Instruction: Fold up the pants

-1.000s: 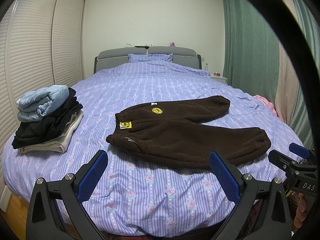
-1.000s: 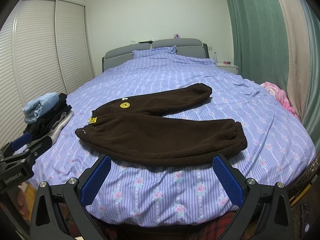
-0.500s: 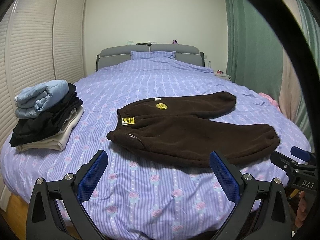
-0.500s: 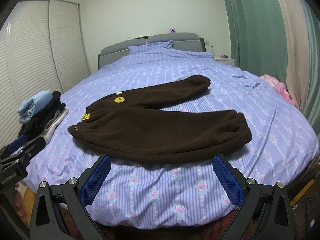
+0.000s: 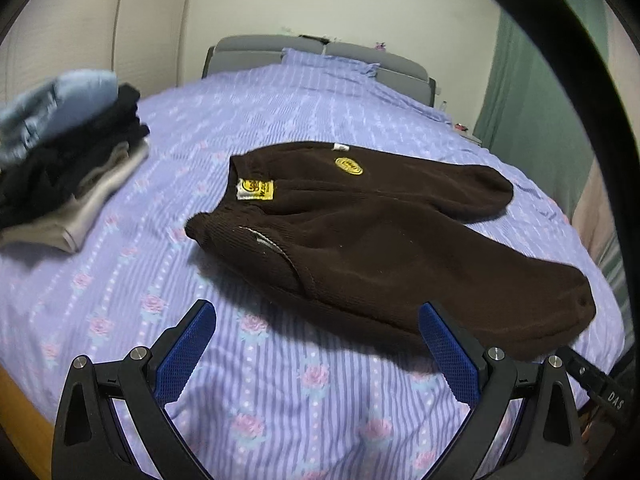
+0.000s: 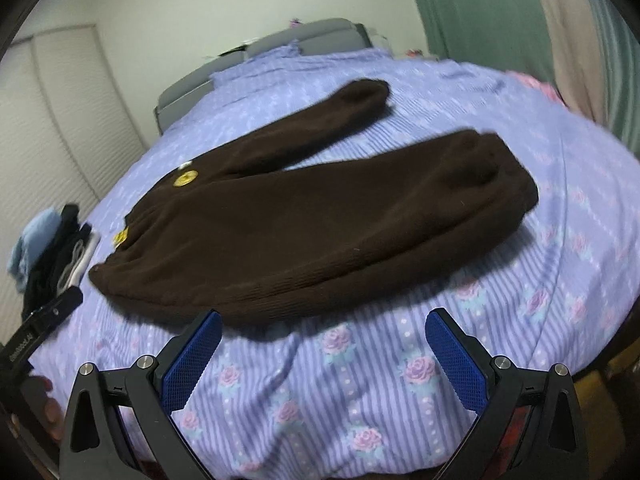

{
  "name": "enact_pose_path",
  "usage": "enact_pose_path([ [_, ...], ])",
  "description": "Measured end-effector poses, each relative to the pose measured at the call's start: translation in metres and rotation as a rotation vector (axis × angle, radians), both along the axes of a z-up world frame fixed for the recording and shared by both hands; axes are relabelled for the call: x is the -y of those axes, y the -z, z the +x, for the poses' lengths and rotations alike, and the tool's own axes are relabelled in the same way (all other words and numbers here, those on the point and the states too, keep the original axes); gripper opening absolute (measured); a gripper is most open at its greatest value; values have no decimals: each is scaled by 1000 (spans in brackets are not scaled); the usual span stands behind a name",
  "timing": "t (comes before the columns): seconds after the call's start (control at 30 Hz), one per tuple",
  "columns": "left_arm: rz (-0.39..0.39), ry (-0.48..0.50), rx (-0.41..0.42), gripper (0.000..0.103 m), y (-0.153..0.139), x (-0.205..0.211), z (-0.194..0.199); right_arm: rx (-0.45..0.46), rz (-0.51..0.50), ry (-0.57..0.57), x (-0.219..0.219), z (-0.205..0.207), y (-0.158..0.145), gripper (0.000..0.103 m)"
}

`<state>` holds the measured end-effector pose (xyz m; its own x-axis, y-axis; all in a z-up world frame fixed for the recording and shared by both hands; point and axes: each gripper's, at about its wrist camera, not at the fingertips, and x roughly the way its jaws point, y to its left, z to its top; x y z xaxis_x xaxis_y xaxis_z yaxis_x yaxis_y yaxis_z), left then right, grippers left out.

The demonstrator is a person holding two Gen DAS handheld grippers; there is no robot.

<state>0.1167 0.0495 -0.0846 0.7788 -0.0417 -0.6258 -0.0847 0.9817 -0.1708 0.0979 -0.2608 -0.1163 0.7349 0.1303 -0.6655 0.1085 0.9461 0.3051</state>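
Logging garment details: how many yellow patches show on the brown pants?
2: a round one below the waistband on the brown pants, a squarish label at the waistband edge. Others may be hidden underneath.

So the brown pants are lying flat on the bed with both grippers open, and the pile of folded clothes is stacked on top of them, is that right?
Not quite. The pile of folded clothes sits on the bed beside the brown pants, apart from them, as the left wrist view shows. The left gripper and right gripper are indeed open.

One pair of brown pants, two yellow patches, one stack of folded clothes, one bed, two claws.
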Motion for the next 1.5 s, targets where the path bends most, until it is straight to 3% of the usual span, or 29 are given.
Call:
enact_pose_path([
  [0.27,-56,-31,-78,103,29,-3,42,-10,71,119,28,28,14,103],
  [0.47,-173,-2,-144,102,49,0,59,-36,117,176,41,39,23,99],
  [0.53,-198,9,-157,95,53,3,64,-33,108,174,41,42,24,95],
  [0.63,-217,11,-169,79,55,4,68,-23,85,161,41,44,22,82],
  [0.7,-218,8,-173,64,53,6,69,-20,67,159,43,46,22,65],
  [0.73,-202,8,-172,59,50,8,68,-17,59,159,45,46,21,60],
  [0.8,-172,16,-159,49,44,10,64,5,55,165,50,44,17,40],
  [0.87,-116,23,-128,45,32,17,59,34,73,162,56,42,8,29],
  [1.13,-70,-5,-12,39,-15,21,41,186,100,105,59,29,-51,24],
  [1.5,-76,-32,-57,37,-20,15,40,234,73,56,51,25,-82,23],
])
